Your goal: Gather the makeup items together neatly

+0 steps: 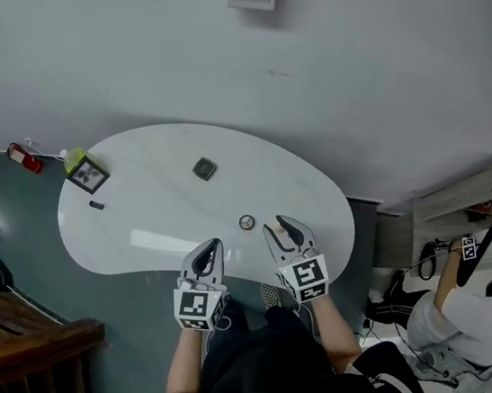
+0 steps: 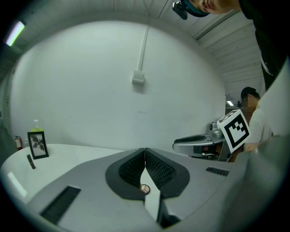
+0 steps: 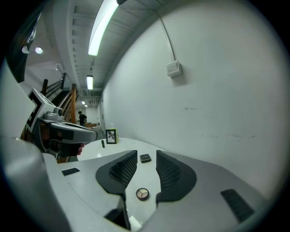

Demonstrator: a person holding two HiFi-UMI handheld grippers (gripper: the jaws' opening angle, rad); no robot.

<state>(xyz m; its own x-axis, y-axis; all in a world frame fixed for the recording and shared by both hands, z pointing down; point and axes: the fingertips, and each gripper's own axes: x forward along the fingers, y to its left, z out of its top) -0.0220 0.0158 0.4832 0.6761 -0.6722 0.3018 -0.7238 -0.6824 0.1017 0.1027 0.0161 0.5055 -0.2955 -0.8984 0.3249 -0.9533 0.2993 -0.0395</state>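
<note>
- The round compact (image 1: pixel 246 223) lies by the near edge of the white table (image 1: pixel 159 226), just ahead of both grippers. The square compact (image 1: pixel 205 169) sits well beyond it. A small dark tube (image 1: pixel 96 205) lies far left, near a picture frame (image 1: pixel 88 174).
- The left gripper (image 1: pixel 208 249) has its jaws pressed together on nothing. The right gripper (image 1: pixel 285 229) has its jaws partly apart and empty.
- Nothing looks gathered yet, and the round compact seems the natural first pick. A flat disc offers little edge, so approach low and square.
- The right gripper view frames both compacts in its gap. The left gripper view shows only the round one. The head view alone shows the whole spread.
</note>
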